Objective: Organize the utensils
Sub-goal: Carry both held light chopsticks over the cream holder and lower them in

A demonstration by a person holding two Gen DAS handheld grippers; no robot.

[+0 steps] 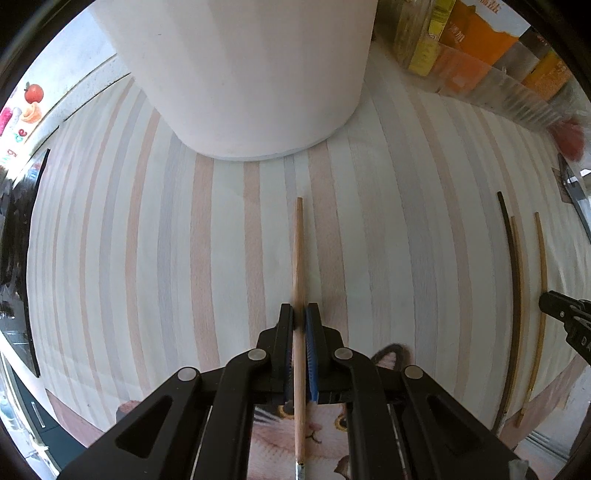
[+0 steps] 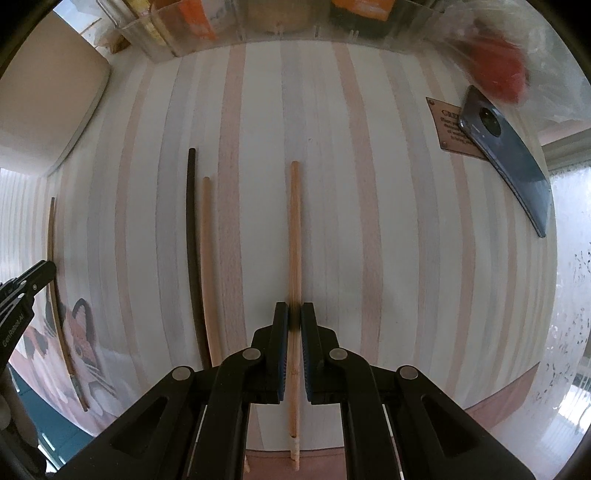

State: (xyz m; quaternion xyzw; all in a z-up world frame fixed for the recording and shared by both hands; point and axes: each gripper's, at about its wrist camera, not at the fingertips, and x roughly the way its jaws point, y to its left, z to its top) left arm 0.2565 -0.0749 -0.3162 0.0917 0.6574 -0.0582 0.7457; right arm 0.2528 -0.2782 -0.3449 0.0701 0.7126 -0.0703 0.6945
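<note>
In the left wrist view my left gripper (image 1: 299,314) points down and is shut on a wooden chopstick with a metal tip (image 1: 297,251), just in front of a tall white container (image 1: 243,74). In the right wrist view my right gripper (image 2: 294,314) is shut on a pale wooden chopstick (image 2: 294,229). A black chopstick (image 2: 192,240) and a tan chopstick (image 2: 207,266) lie side by side on the striped cloth (image 2: 369,221), left of my right gripper. The left gripper (image 2: 38,275) shows at that view's left edge.
A dark phone (image 2: 509,155) lies at the right, partly over a brown leather label (image 2: 447,125). A clear organizer with orange and yellow packets (image 2: 207,26) lines the back. A red item in a plastic bag (image 2: 495,70) sits at the back right. A cat picture (image 2: 81,343) marks the cloth's near edge.
</note>
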